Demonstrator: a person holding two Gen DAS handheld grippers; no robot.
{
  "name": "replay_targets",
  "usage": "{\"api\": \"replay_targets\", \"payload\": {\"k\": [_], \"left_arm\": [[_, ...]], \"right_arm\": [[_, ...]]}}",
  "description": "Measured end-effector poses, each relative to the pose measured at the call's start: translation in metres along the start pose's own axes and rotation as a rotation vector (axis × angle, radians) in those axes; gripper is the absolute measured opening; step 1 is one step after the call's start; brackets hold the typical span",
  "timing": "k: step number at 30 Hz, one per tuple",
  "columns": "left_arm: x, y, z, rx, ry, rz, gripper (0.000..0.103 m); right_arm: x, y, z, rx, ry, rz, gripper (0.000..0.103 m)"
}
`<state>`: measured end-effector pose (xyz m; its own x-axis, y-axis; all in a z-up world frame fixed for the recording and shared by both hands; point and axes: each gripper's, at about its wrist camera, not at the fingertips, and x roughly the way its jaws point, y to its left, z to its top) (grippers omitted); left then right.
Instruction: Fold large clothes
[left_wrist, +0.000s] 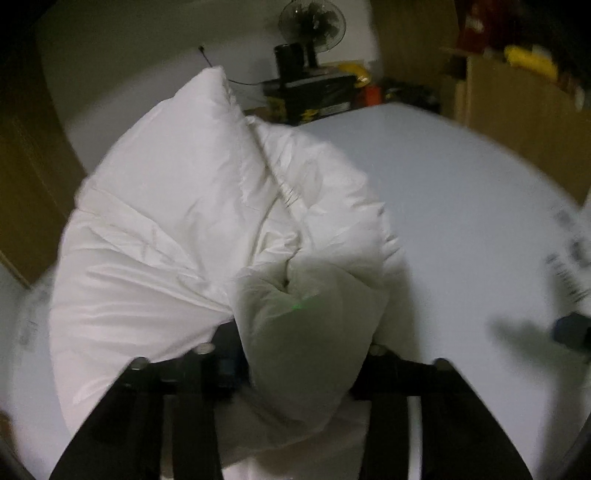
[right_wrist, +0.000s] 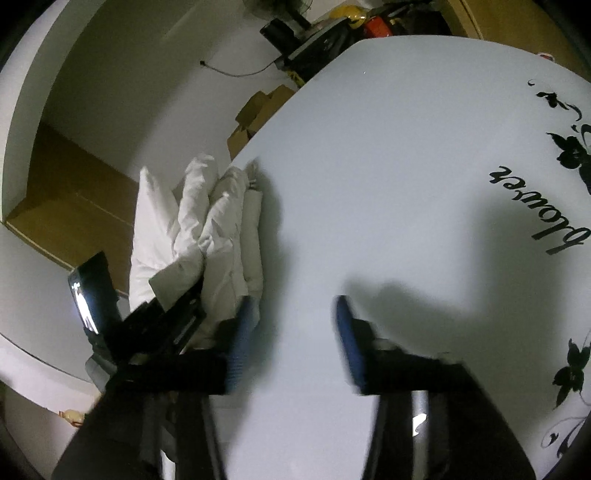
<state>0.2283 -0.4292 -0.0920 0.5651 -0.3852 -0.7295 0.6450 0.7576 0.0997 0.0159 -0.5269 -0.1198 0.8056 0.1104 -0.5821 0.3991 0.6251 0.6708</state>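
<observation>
The white surface (right_wrist: 388, 184) is wide and mostly bare, with black flower lettering (right_wrist: 532, 210) along one side. The white padded jacket (left_wrist: 177, 221) lies bunched at the surface's left edge, part of it hanging past the rim. It looks light, soft, puffy and rather slippery, so it would likely spring back from a fold; a seam, hem or the zipper (left_wrist: 280, 177) edge seems the firmest place to take hold. The left gripper (left_wrist: 295, 354) has a puffed fold between its fingers, though whether they press it cannot be told. The right gripper (right_wrist: 291, 339) stands released over bare surface.
</observation>
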Motion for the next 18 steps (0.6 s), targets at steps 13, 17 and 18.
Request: {"api": "replay_targets", "payload": {"k": [13, 17, 18], "left_arm": [[-0.164, 0.115, -0.079, -0.170, -0.155, -0.100, 0.103], [-0.173, 0.171, -0.114, -0.329, -0.129, -0.087, 0.103], [-0.175, 0.178, -0.123, -0.357, -0.125, -0.082, 0.103]], "right_arm": [[0.047, 0.087, 0.024, -0.159, 0.141, 0.135, 0.085], [0.103, 0.129, 0.036, -0.199, 0.236, 0.123, 0.085], [0.121, 0.137, 0.041, -0.192, 0.257, 0.099, 0.085]]}}
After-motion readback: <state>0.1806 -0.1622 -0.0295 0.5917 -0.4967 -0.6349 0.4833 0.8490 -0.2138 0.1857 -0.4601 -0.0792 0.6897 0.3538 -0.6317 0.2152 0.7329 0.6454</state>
